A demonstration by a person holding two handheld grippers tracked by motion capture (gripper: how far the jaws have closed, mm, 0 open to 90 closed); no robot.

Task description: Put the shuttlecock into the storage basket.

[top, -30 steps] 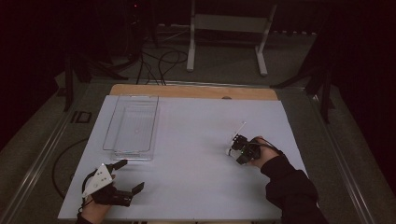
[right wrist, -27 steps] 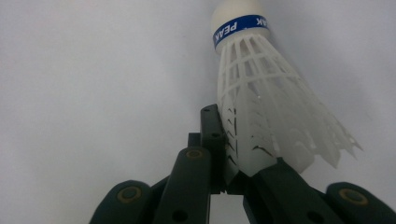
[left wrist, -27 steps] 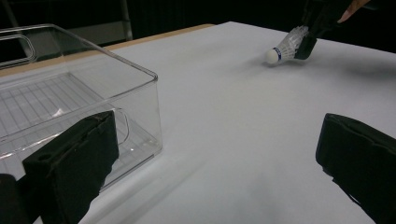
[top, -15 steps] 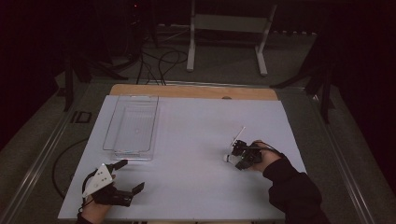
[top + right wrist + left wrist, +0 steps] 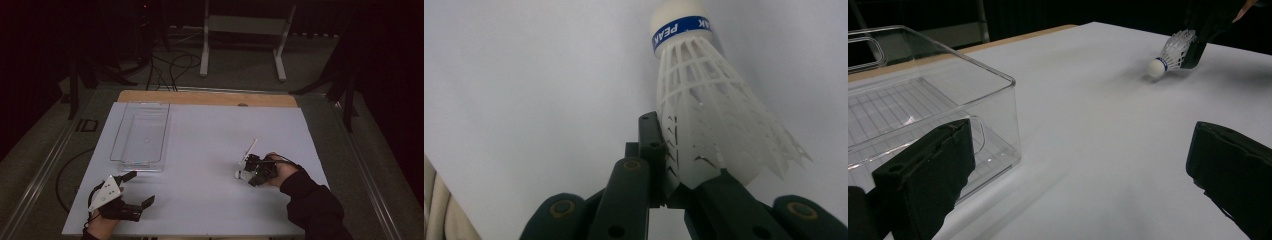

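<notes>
Right hand-held gripper point(image 5: 674, 195) clamped on white plastic shuttlecock point(image 5: 704, 110) skirt, left hand-held gripper point(image 5: 1078, 165) wide open, empty

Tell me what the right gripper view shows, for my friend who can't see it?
A white plastic shuttlecock is pinched by its skirt between the right gripper's black fingers. Its cork tip with a blue band points away, over the white table.

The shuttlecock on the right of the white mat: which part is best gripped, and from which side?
Probably the open rim of the plastic skirt, approached from the end opposite the cork. The shuttlecock points its round cork away toward the mat, so the flared, thin skirt edge faces the right gripper, whose jaws are shut on that rim. The lattice is flat enough to pinch; the cork would likely slip.
</notes>
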